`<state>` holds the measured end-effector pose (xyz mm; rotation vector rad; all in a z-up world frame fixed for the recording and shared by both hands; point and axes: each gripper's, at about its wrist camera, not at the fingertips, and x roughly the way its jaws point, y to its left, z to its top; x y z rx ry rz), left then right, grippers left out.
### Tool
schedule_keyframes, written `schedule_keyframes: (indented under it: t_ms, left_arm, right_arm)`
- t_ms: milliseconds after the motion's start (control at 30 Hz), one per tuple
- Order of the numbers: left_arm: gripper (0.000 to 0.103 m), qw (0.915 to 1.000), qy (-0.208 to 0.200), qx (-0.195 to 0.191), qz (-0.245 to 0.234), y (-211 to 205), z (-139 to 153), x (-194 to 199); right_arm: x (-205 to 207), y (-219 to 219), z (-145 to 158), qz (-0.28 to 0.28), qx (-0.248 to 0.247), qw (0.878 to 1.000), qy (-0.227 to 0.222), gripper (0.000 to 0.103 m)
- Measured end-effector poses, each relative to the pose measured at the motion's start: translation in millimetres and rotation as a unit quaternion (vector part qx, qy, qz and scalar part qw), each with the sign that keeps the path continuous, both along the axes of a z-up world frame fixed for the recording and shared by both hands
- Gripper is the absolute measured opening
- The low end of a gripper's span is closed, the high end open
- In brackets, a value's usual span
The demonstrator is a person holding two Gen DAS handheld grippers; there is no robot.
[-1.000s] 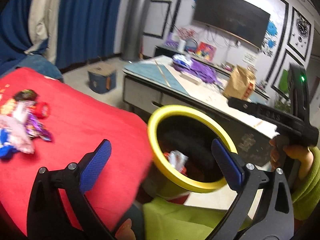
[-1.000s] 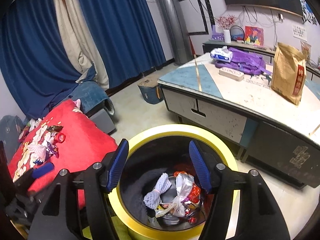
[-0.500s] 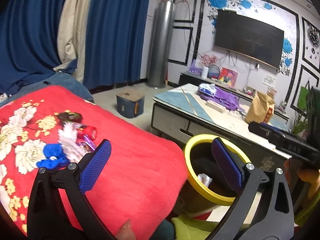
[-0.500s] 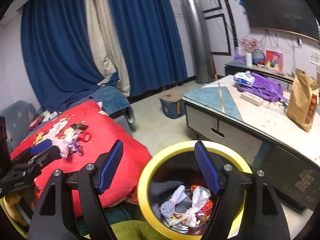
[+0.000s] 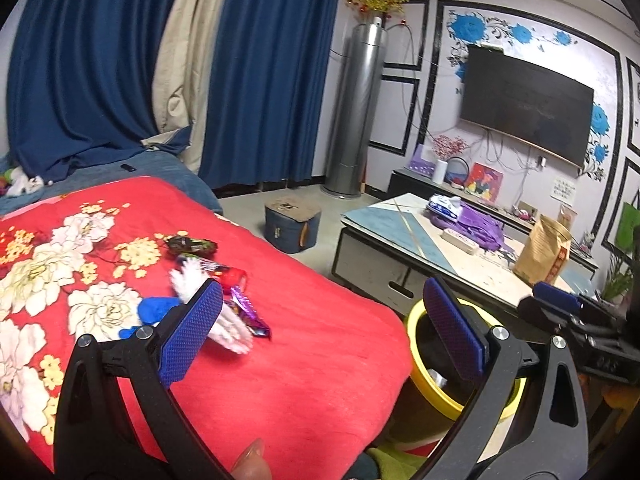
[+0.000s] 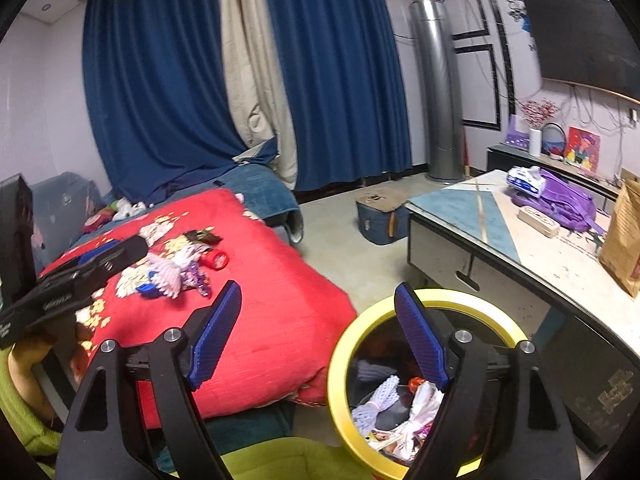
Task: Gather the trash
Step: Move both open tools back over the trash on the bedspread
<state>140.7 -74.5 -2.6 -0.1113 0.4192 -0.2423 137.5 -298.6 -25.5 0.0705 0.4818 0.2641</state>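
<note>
Jaws of our right gripper (image 6: 316, 336) have just been opening and stand wide with nothing between them, above the yellow-rimmed bin (image 6: 340, 344) holding collected trash. Our left gripper (image 5: 320, 332), likewise spread and empty, faces the remaining wrappers (image 5: 236, 308) on the red blanket (image 5: 320, 360), presumably next.

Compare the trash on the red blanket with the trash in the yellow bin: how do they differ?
The blanket trash lies loose in the open on the red blanket; the bin trash sits heaped inside the yellow bin. The blanket pile shows a blue piece and a purple wrapper; the bin pile is mostly white with some red. Both include white netting and wrappers.
</note>
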Motion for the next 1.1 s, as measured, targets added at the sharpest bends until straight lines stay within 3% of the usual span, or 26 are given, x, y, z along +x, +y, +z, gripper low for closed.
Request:
schedule_keyframes:
  t_ms: [633,1100]
  left_arm:
    - [0.092,0.9966,0.027,-0.040,0.067,59,-3,6]
    - [0.090,0.9930,0.058,-0.075,0.071,88,-11,8]
  right_arm:
    - [3,70,-4,0.094,-0.026,0.995,0.014,0.076]
    - [38,110,-24,0.123,-0.049,0.991,0.033,0.076]
